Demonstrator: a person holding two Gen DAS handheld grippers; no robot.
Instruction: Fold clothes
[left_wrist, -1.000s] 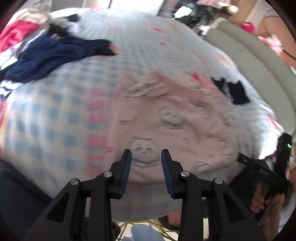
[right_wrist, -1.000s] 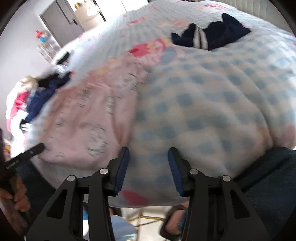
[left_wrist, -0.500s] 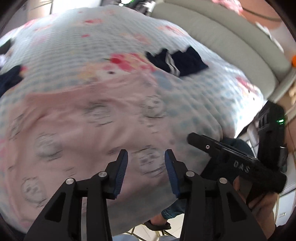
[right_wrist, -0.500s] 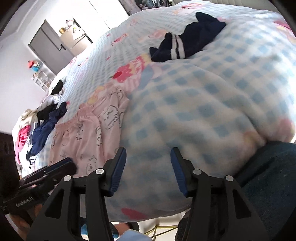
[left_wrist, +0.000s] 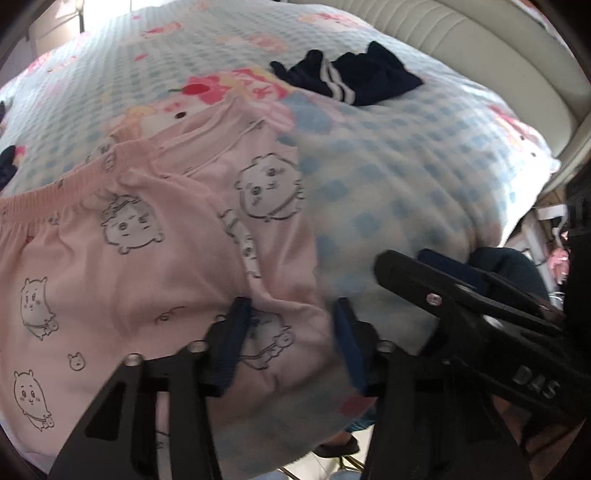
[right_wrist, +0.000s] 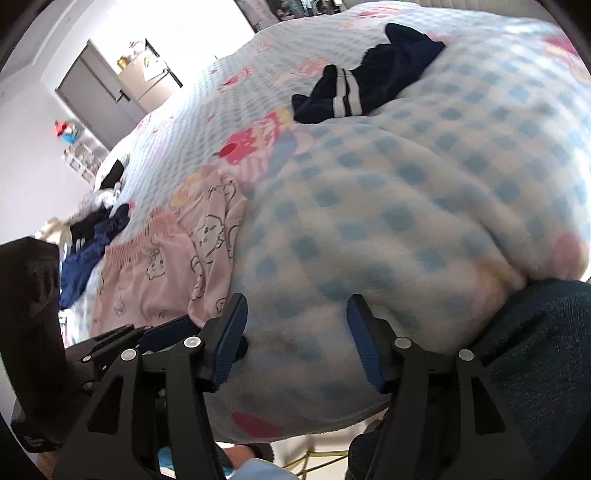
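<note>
- Pale pink cotton garment printed with outlined cartoon animal faces (left_wrist: 155, 266), spread out flat on the blue-and-white checked fleece blanket with pink cartoon patches (left_wrist: 399, 177), at the near edge of the bed.
- Gathered elastic waistband in a deeper pink (left_wrist: 55, 195) along the far left side of the garment; a stitched seam running across the upper part; a strip of small printed figures going down the middle.
- Fabric mostly smooth, with soft wrinkles below the waistband and a small raised fold at the near right corner.
- Left gripper with black arms and blue pads (left_wrist: 291, 339) low over this near right corner, jaws wide apart, nothing between them except the cloth lying under; contact with the cloth not possible to tell.
- Right gripper of the same kind (right_wrist: 297, 336) over the bare blanket just beside the right edge of the pink garment (right_wrist: 166, 273), jaws also wide apart, holding nothing.
- Seen in the left wrist view, the right gripper (left_wrist: 461, 295) close at the right, near the blanket edge.
- Crumpled dark navy garment with two white stripes (left_wrist: 351, 79) farther up the blanket, well apart from the pink one.
- Pile of dark blue and mixed clothes (right_wrist: 92, 236) at the far left of the bed, beyond the waistband.
- Dark blue denim leg of the person (right_wrist: 535, 350) pressed against the blanket edge at the lower right.
</note>
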